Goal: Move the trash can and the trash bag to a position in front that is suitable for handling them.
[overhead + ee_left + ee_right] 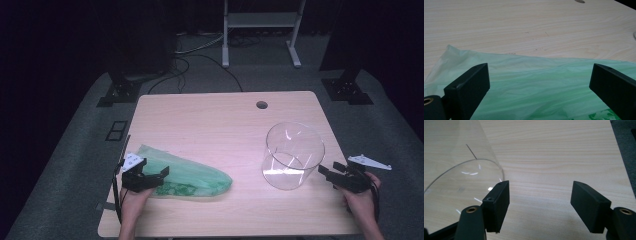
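Note:
A green plastic bag (192, 177) lies flat on the wooden table (210, 120) at the front left. My left gripper (154, 168) stands open at the bag's left end, its jaws wide apart just above the film. In the left gripper view the bag (544, 95) spreads under and between the jaws of the left gripper (539, 72), and nothing is pinched. A clear, round, open-topped container (294, 155) stands at the front right. My right gripper (330, 168) is open just to its right. In the right gripper view the right gripper (539, 187) has its left jaw close beside the container's base (461, 185).
A cable hole (261, 105) sits near the table's far edge. Bare wood lies between the bag and the container. On the floor behind are black stand bases (117, 92), cables and a white frame (260, 30). The table's right edge (621, 170) is close to the right gripper.

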The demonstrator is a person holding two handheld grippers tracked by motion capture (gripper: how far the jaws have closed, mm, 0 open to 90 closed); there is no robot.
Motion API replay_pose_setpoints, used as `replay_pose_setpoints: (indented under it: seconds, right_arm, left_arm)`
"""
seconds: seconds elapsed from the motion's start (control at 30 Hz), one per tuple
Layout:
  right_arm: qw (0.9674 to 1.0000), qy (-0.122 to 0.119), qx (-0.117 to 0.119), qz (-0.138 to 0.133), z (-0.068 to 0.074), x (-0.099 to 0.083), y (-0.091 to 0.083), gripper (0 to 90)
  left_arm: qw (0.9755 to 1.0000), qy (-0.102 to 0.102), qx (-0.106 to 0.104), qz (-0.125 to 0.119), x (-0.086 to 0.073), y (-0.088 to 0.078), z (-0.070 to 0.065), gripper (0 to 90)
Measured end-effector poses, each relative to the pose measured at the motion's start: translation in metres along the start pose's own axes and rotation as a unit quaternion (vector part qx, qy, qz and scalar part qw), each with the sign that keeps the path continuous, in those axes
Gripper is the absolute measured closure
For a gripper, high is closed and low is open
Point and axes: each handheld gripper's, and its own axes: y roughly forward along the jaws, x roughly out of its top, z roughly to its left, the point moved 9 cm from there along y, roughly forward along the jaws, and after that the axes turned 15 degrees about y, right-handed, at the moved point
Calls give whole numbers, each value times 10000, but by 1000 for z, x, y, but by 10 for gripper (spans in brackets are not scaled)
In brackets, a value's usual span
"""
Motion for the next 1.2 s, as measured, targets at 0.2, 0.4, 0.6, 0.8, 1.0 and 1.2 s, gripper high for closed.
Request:
replay_pose_setpoints:
  seconds: [0.2,0.4,0.6,0.8,1.0,1.2]
  right_arm:
    - [10000,27,-5,44,-2,-1,2,310]
    - [10000,26,-10,-11,0,-1,-2,310]
    - [10000,25,-52,-18,6,-1,-1,308]
    - [10000,-83,-43,25,16,-1,5,306]
    - [9996,-218,-68,141,26,-3,9,318]
    - [9990,-295,-221,254,30,-3,11,325]
  left_arm:
    - [10000,-24,-20,34,-1,1,-1,19]
    - [10000,14,-68,37,-1,2,-4,19]
    - [10000,21,-78,18,0,1,-4,19]
    - [10000,-11,-53,55,-3,2,-3,20]
    - [10000,-24,-78,49,-4,2,-2,20]
    - [9999,-80,-93,69,-6,2,-1,21]
